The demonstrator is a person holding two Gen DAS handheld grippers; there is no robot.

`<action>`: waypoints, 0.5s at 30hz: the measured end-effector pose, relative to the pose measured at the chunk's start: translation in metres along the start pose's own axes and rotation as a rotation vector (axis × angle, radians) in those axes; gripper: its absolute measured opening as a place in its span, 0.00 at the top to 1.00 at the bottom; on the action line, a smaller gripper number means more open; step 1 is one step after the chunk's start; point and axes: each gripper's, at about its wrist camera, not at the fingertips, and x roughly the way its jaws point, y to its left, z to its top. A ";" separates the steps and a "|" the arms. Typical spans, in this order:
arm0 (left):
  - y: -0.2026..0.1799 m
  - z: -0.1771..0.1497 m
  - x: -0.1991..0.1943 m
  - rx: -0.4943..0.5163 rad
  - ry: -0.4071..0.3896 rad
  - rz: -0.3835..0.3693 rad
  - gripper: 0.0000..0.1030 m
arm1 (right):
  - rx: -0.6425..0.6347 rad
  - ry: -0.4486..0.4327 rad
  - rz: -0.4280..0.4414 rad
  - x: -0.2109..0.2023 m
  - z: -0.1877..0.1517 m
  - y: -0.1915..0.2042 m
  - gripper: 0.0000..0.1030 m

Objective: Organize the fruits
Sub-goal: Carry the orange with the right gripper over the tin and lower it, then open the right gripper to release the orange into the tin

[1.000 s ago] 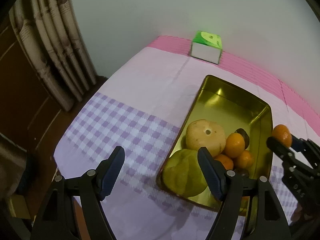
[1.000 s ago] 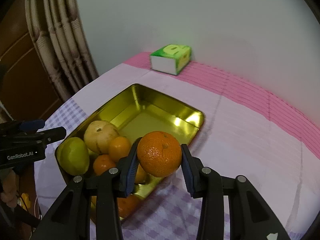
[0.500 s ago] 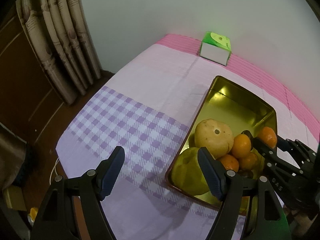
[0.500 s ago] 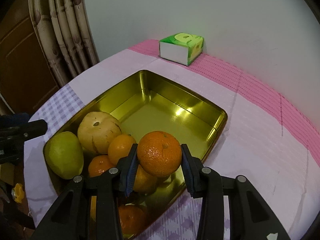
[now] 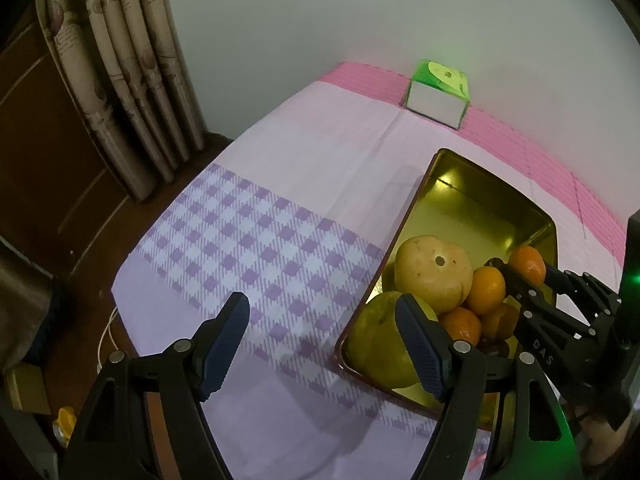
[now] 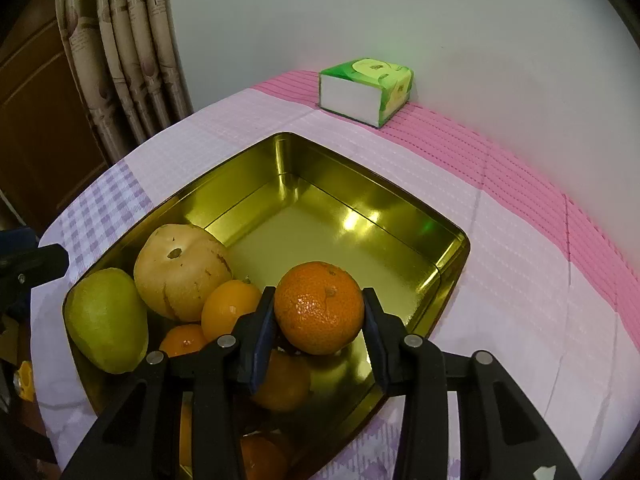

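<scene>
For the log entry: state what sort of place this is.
Probably a room in a home: a table under a pink and purple checked tablecloth against a plain wall, patterned curtains beside it, a green tissue box and a gold tin tray of fruit.

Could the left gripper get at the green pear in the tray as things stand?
Probably yes: the left gripper is open and empty, and the green pear lies uncovered at the gold tray's near corner.

The right claw [image 6: 319, 312] hides the lower oranges [image 6: 280, 384] in the gold tray [image 6: 452, 264], so their number is not clear. In the left wrist view, the tray's near corner is behind the left claw [image 5: 322, 346]. A small yellow thing [image 5: 66, 420] on the floor is too dim to identify.
</scene>
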 end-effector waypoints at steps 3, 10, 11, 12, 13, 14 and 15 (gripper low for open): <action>-0.001 -0.002 -0.001 0.005 -0.004 -0.002 0.27 | 0.020 0.004 0.010 0.000 0.001 -0.002 0.62; 0.001 -0.007 -0.004 -0.001 0.006 -0.005 0.27 | 0.030 0.012 -0.009 0.000 0.001 0.000 0.60; 0.000 -0.008 -0.005 -0.001 0.005 -0.004 0.27 | 0.032 0.013 -0.012 -0.001 0.001 0.000 0.58; 0.000 -0.008 -0.006 0.000 0.004 -0.005 0.27 | 0.037 0.012 -0.017 -0.001 0.000 -0.001 0.57; -0.001 -0.009 -0.007 0.002 0.003 -0.005 0.27 | 0.040 0.010 -0.022 -0.002 0.000 -0.002 0.54; -0.001 -0.010 -0.007 0.003 0.002 -0.004 0.26 | 0.042 0.007 -0.025 -0.004 -0.001 -0.002 0.52; -0.001 -0.011 -0.007 0.005 0.001 -0.003 0.26 | 0.043 0.003 -0.025 -0.005 -0.002 -0.003 0.51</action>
